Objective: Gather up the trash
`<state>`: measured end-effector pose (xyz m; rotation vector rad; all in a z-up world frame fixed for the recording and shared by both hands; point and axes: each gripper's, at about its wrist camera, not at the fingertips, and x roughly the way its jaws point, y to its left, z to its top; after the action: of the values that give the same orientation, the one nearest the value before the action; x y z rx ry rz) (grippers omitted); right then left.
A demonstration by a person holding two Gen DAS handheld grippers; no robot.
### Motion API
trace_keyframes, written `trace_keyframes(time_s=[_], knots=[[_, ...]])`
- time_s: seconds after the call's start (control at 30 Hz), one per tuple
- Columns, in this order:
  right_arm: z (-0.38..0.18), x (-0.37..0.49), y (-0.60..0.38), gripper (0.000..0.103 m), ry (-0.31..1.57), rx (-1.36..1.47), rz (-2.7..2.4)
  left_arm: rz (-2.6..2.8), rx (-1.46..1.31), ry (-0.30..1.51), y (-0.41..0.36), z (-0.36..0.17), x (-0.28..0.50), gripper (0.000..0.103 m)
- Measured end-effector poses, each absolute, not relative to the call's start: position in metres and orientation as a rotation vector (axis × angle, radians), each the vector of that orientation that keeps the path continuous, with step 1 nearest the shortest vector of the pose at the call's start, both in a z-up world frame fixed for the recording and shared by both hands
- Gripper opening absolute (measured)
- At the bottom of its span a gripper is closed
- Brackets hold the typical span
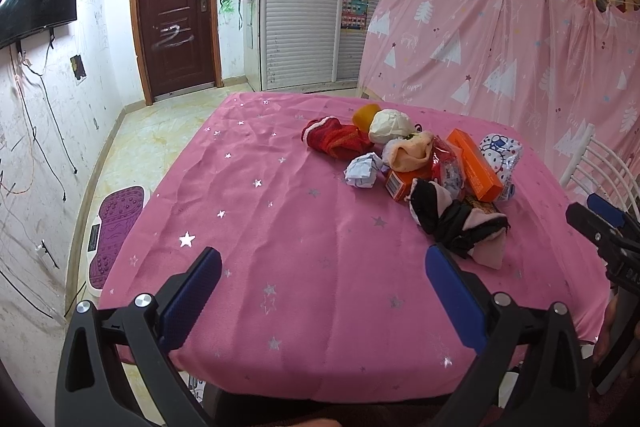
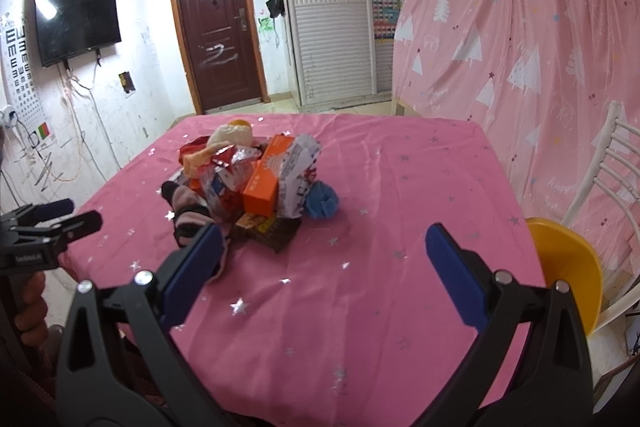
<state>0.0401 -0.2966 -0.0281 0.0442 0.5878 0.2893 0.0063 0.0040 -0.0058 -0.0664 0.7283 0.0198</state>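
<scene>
A heap of trash and socks lies on the pink star-print tablecloth (image 1: 304,267). It holds a crumpled white paper ball (image 1: 363,171), an orange box (image 1: 474,165), a red sock (image 1: 336,137), a black-and-pink sock (image 1: 460,223), a Hello Kitty wrapper (image 1: 500,153) and an orange (image 1: 365,115). My left gripper (image 1: 324,267) stands open over the near cloth, short of the heap. My right gripper (image 2: 324,247) is open too, near the table's front edge; the orange box (image 2: 264,183), a blue cloth ball (image 2: 322,203) and a brown wrapper (image 2: 268,231) lie just beyond it.
A white chair (image 2: 604,195) and a yellow bin (image 2: 572,267) stand at the table's right. A pink curtain (image 1: 520,39) hangs behind. A purple mat (image 1: 116,227) lies on the floor at the left, below a wall TV (image 2: 76,19). A brown door (image 1: 176,7) is at the back.
</scene>
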Motion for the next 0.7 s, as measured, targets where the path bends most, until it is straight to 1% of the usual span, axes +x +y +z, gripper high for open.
trace_keyframes(time_s=[0.13, 0.2, 0.4, 0.63, 0.67, 0.7], knots=[[-0.040, 0.053, -0.286, 0.097, 0.618, 0.050, 0.332, 0.008, -0.024, 0.711, 0.002, 0.002, 0.031, 0.095], [-0.043, 0.059, -0.280, 0.097, 0.629, 0.033, 0.335, -0.009, 0.005, 0.731, 0.000, 0.005, 0.048, 0.095], [-0.035, 0.073, -0.276, 0.097, 0.630, 0.046, 0.355, -0.007, 0.069, 0.737, -0.011, 0.008, 0.088, 0.095], [-0.028, 0.101, -0.273, 0.097, 0.668, 0.080, 0.355, -0.021, 0.019, 0.804, 0.004, 0.012, 0.136, 0.095], [-0.028, 0.105, -0.272, 0.096, 0.677, 0.086, 0.354, -0.016, 0.006, 0.824, 0.008, 0.013, 0.147, 0.095], [-0.028, 0.110, -0.271, 0.090, 0.692, 0.090, 0.346, -0.013, -0.008, 0.837, 0.011, 0.012, 0.153, 0.095]])
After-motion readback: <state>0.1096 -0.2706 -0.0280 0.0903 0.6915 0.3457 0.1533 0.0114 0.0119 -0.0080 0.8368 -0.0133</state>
